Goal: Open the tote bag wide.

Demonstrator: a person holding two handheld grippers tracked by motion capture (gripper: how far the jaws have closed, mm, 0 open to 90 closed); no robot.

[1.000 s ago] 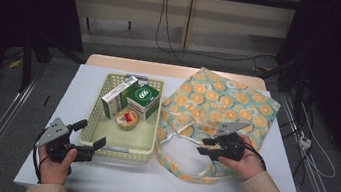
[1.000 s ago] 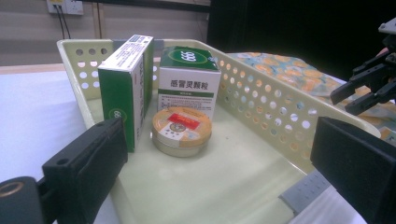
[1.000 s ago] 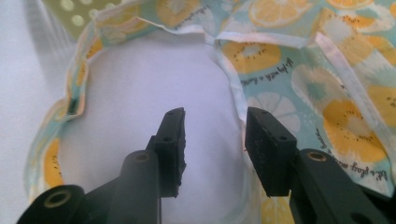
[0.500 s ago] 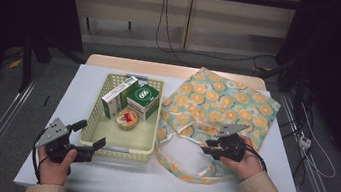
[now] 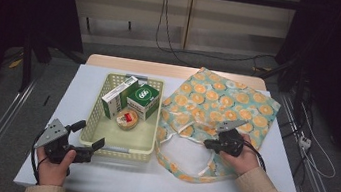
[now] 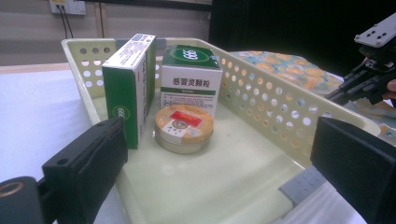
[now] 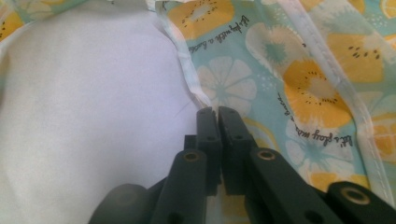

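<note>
Bag (image 5: 217,107) with the fruit print lies flat at the right of the surface (image 5: 73,92), its rim freshly pinched in the right gripper (image 7: 217,111), while the open left gripper (image 5: 86,140) waits beside the still-full basket (image 5: 149,143); the bag's inside stays hidden.

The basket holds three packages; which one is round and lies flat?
The small round tin with the red label, in front of the two upright green-and-white boxes.
</note>
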